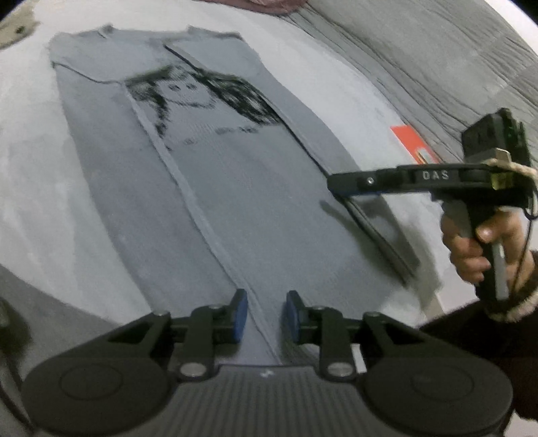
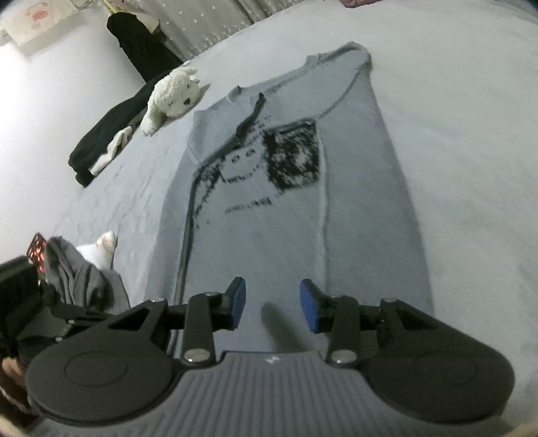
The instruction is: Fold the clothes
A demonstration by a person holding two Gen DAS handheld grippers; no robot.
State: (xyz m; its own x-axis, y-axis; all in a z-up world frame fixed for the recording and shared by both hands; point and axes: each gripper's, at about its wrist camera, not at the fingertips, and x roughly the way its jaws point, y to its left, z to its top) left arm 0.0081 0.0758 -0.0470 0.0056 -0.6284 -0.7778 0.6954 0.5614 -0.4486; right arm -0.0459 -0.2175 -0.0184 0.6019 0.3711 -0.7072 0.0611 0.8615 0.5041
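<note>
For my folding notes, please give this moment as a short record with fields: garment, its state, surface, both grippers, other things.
garment: grey T-shirt with black print
state: flat, both sides folded inward
surface: bed
left gripper: jaws open, nothing held
right gripper: jaws open, nothing held
other things: plush dog, dark clothes

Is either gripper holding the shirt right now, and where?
Neither. The left gripper and right gripper are open above the grey T-shirt, nothing between their pads.

A bedroom in a home: a wide bed (image 2: 454, 101) with pale sheets, a plush dog (image 2: 173, 95) and dark clothes (image 2: 101, 141) lying on it, a quilted grey blanket (image 1: 420, 67), dotted curtains (image 2: 208, 23) behind.
</note>
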